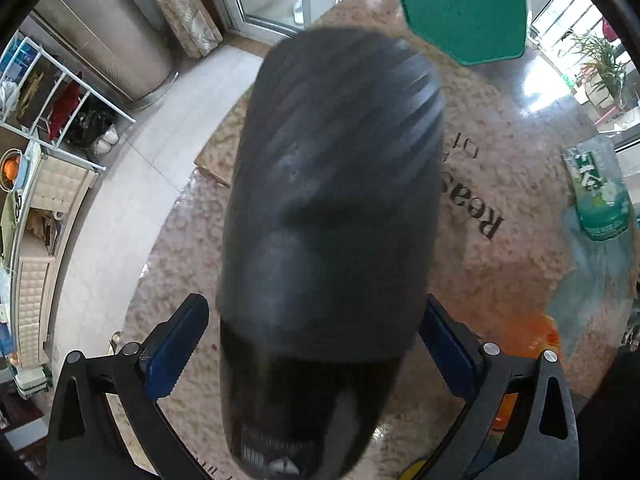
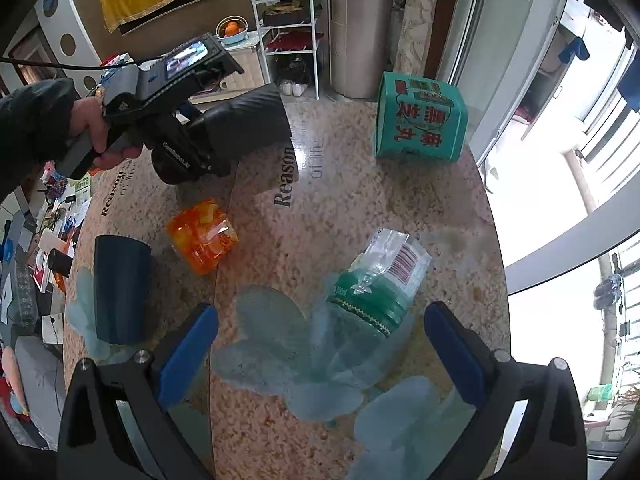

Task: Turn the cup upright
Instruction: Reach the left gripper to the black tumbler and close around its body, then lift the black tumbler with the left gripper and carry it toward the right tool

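A dark grey ribbed cup fills the left wrist view, blurred, lying between the fingers of my left gripper. The jaws look wide and the left pad stands apart from the cup; contact on the right pad is hidden. In the right wrist view the same cup is held off the table, on its side, at the tip of the left gripper. My right gripper is open and empty above the table. A second dark cup stands on the table at the left.
On the round speckled table are a green box, an orange wrapped pack and a green-and-clear packet. A white shelf rack and a window stand beyond the table.
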`<state>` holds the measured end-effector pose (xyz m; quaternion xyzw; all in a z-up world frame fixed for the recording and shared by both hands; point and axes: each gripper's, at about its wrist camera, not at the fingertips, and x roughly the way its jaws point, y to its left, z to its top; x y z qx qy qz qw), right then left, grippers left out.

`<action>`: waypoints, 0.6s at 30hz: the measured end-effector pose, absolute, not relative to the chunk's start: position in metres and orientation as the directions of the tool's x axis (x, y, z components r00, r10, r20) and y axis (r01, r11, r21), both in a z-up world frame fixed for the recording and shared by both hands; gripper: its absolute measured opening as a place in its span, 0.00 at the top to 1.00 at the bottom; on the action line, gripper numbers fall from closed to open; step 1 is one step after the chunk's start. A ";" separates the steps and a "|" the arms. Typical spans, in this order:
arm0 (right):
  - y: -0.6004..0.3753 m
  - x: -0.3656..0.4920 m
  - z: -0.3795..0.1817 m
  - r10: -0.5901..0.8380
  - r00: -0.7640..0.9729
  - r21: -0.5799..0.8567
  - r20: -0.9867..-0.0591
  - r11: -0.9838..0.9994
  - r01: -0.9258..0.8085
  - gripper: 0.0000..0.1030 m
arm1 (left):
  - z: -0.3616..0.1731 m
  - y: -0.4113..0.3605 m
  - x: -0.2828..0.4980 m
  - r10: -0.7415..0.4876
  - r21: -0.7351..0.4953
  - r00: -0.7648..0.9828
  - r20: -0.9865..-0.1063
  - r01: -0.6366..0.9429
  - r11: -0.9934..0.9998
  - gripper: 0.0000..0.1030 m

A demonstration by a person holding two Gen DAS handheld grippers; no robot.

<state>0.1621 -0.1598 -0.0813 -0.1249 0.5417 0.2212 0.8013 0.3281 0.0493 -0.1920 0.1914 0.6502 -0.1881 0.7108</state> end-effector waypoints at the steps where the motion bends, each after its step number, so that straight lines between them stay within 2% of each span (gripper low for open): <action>1: -0.160 0.163 -0.082 0.216 0.317 0.037 -0.923 0.873 -0.487 0.00 | -0.196 0.050 0.329 -0.017 0.023 0.073 -0.997 0.514 0.857 0.00; 3: -0.162 0.165 -0.083 0.212 0.316 0.038 -0.925 0.878 -0.477 0.00 | -0.200 0.053 0.330 -0.028 0.009 0.063 -0.998 0.513 0.859 0.07; 12: -0.165 0.171 -0.095 0.202 0.295 0.053 -0.934 0.895 -0.443 0.00 | -0.205 0.060 0.341 -0.011 0.000 0.020 -1.000 0.479 0.878 0.08; 14: -0.164 0.171 -0.096 0.200 0.293 0.053 -0.935 0.896 -0.441 0.00 | -0.206 0.059 0.344 -0.014 -0.004 0.017 -1.000 0.474 0.881 0.12; 15: -0.163 0.171 -0.097 0.201 0.292 0.055 -0.935 0.896 -0.441 0.00 | -0.205 0.058 0.344 -0.019 -0.005 0.024 -1.000 0.478 0.879 0.19; 16: -0.163 0.170 -0.098 0.203 0.288 0.058 -0.936 0.896 -0.441 0.00 | -0.202 0.057 0.343 -0.026 -0.005 0.037 -0.999 0.485 0.874 0.22; 18: -0.163 0.170 -0.100 0.200 0.282 0.060 -0.938 0.898 -0.436 0.00 | -0.202 0.056 0.342 -0.024 -0.001 0.042 -0.999 0.473 0.881 0.22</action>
